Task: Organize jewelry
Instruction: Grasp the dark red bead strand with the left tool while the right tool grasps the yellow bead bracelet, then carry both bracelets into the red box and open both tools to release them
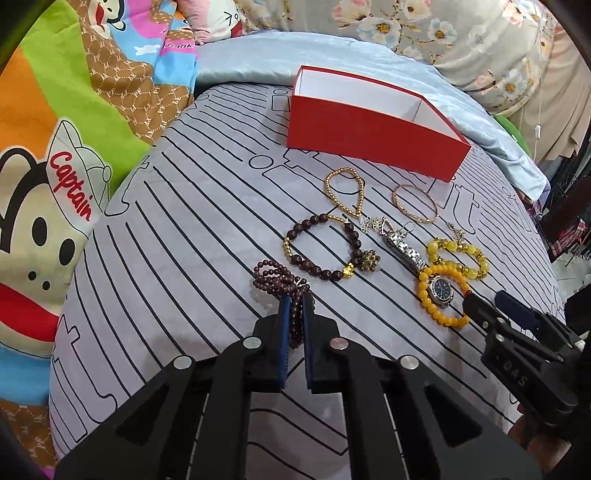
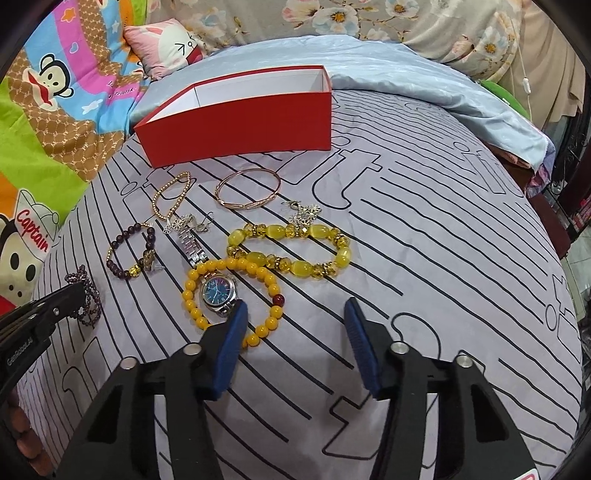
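Observation:
My left gripper (image 1: 295,297) is shut on a small dark-red bead bracelet (image 1: 275,278), which lies on the striped grey bedsheet (image 1: 177,229). My right gripper (image 2: 295,308) is open and empty, its left finger by the orange bead bracelet (image 2: 192,295) that rings a silver watch (image 2: 218,291). An empty red box (image 1: 365,142) with a white inside stands behind the jewelry. Between lie a brown bead bracelet (image 1: 314,225), a gold bead chain (image 1: 332,192), a gold bangle (image 1: 415,203) and a yellow stone bracelet (image 2: 291,267).
Cartoon-print bedding (image 1: 55,166) lies to the left, a light-blue quilt (image 1: 258,55) and floral pillows (image 1: 461,33) behind the box. The bed's edge drops off at the right (image 2: 554,206). Small silver flower charms (image 2: 308,214) lie near the yellow stone bracelet.

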